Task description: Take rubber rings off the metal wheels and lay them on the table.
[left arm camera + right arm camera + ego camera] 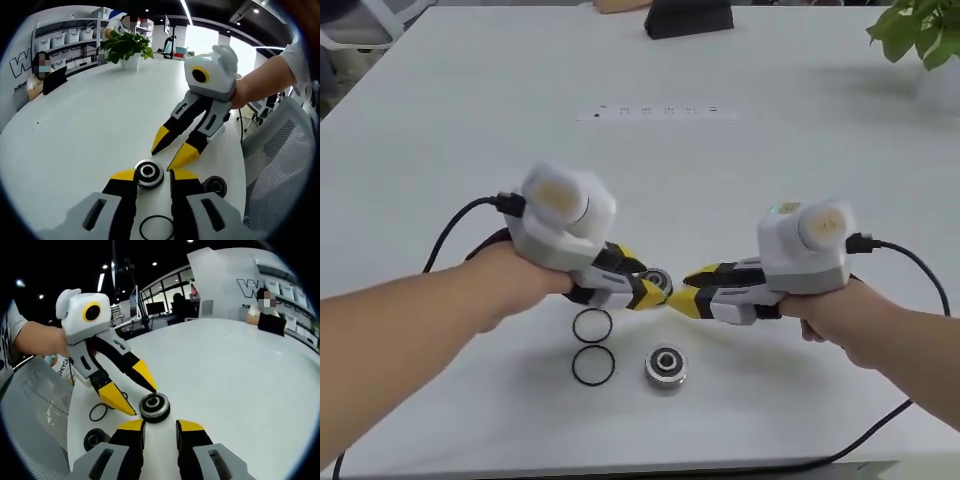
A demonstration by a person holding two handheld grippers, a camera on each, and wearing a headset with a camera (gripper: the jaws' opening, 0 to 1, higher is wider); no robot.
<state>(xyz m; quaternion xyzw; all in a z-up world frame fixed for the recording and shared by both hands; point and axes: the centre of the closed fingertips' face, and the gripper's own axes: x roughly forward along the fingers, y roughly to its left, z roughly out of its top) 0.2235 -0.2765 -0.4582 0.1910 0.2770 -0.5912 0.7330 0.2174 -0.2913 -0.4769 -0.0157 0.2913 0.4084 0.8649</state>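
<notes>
Two rubber rings [574, 326] already lie on the table [740, 160], at seven o'clock from the metal wheel [655, 282] you hold. A second wheel [666, 366] sits at six o'clock. The held wheel's rim looks dark, so one ring probably remains. Your left gripper [648, 290] clamps that wheel. Your right gripper [685, 300] is parted, its tips just beside the wheel, carrying nothing.

Head view: high above the worktop's [770, 150] near edge, angled forward and down; the metal wheel [656, 282] lies just below frame centre, at middle distance.
Left gripper view: low over the worktop, close behind the metal wheel, facing across it to the right gripper [162, 159].
Right gripper view: low and close, on the opposite side of the metal wheel, facing the left gripper [144, 402].
Shared by all three: the metal wheel and the worktop around it.
</notes>
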